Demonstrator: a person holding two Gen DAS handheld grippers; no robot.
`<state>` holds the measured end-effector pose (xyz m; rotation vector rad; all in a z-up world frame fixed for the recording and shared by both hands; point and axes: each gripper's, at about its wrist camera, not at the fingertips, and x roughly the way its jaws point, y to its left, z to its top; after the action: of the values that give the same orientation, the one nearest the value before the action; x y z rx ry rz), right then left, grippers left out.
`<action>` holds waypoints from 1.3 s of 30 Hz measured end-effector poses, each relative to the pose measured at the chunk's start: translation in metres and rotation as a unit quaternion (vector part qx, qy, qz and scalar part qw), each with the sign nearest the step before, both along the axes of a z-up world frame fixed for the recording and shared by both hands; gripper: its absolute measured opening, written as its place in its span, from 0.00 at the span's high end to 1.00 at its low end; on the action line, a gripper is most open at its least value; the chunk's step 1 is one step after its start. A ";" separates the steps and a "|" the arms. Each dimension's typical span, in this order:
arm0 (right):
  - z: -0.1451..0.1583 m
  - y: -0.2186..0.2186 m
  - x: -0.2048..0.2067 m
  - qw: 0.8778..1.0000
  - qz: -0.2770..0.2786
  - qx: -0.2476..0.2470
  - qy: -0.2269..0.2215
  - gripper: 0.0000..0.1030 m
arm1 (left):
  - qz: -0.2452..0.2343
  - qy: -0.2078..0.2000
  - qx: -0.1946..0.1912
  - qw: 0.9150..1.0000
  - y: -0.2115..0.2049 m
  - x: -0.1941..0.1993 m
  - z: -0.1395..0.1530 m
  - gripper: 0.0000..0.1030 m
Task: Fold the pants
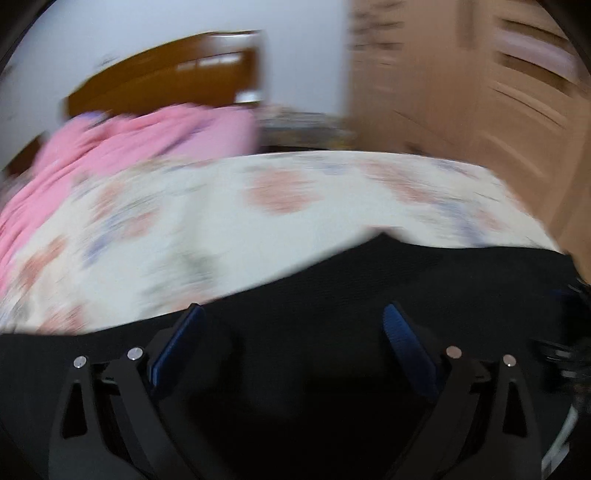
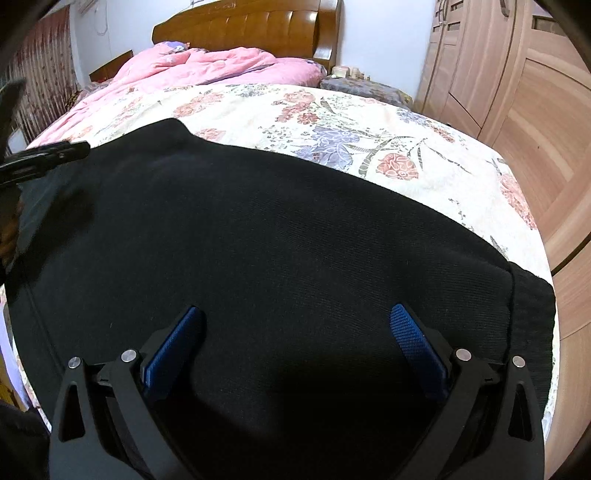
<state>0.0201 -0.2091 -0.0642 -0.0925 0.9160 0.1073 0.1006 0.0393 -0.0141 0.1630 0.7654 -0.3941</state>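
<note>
The black pants (image 2: pixel 258 229) lie spread flat on the bed (image 2: pixel 369 147), their long axis running left to right across both views; the right claw (image 2: pixel 295 332) hovers released just above the cloth, ribbed waistband (image 2: pixel 532 306) to its right; the left claw (image 1: pixel 291 332), also released, sits over the opposite end, its view blurred.

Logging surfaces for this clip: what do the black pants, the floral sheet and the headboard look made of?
Black pants: a matte knit, judging by fine ribbed lines; the band at the right end looks ribbed too. Floral sheet: thin printed woven cloth, probably cotton, lying flat. Headboard: glossy varnished wood, with highlights on its panels.
</note>
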 end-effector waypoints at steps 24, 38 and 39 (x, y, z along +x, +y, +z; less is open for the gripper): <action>0.000 -0.038 -0.070 0.999 0.001 -0.008 -0.032 0.04 | -0.119 0.023 0.047 0.992 -0.107 0.027 -0.043 0.01; 0.044 0.032 -0.061 0.998 0.032 0.045 -0.023 0.04 | 0.012 -0.003 0.032 0.999 0.013 -0.021 0.003 0.02; 0.041 0.038 -0.056 0.998 0.035 0.059 -0.017 0.04 | 0.034 0.007 0.039 0.999 0.034 -0.027 -0.002 0.02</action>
<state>-0.0357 -0.1707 -0.0228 -0.0163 0.8715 0.2238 0.0738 0.0732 -0.0157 0.2076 0.7992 -0.3008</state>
